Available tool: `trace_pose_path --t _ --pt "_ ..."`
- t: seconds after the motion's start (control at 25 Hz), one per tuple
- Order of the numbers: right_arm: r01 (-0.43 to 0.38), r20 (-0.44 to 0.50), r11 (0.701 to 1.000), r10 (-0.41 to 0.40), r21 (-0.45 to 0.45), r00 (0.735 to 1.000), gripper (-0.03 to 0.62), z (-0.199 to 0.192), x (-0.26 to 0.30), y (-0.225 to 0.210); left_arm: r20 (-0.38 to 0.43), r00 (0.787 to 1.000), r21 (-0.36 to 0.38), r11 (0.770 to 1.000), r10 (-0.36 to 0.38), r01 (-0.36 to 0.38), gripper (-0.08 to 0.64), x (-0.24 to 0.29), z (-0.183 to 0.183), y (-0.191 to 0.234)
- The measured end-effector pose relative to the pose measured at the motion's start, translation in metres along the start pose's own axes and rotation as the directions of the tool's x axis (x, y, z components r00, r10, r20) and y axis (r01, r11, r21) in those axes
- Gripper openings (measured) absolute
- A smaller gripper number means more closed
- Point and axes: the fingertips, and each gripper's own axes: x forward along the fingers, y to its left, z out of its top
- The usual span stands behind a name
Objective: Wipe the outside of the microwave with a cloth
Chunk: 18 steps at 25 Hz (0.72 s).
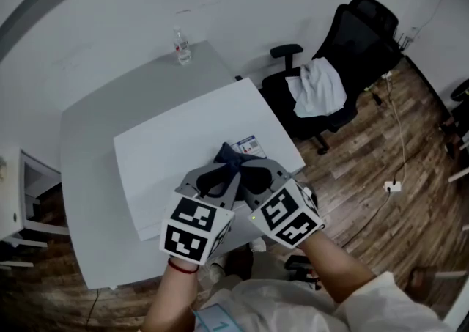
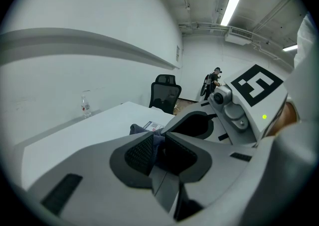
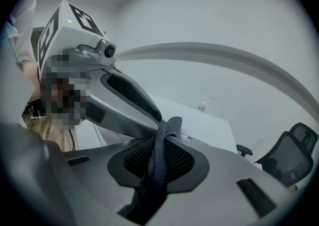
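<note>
Microwave (image 1: 168,162): probably the white box on the worktop (image 1: 88,140), only its top showing | cloth (image 1: 233,156): dark blue, over that top, pinched by left hand-held gripper (image 2: 158,146) and right hand-held gripper (image 3: 160,142), both nearly closed on it | progress: top wipe apparently under way; sides and front left | hidden: door, front, any cleaned patches.

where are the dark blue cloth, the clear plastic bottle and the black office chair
dark blue cloth (image 1: 229,155): head view, its bunched upper end
clear plastic bottle (image 1: 182,49): head view, middle of its body
black office chair (image 1: 360,34): head view, its backrest
</note>
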Motion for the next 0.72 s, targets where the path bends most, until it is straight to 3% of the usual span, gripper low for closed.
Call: trace_pose_path --t 0.72 --pt "0.119 -0.032 0.991 -0.117 0.056 0.993 0.081 -0.049 -0.049 -0.084 -0.017 0.994 0.083 0.99 -0.11 0.111 0.072 0.08 0.042 -0.059"
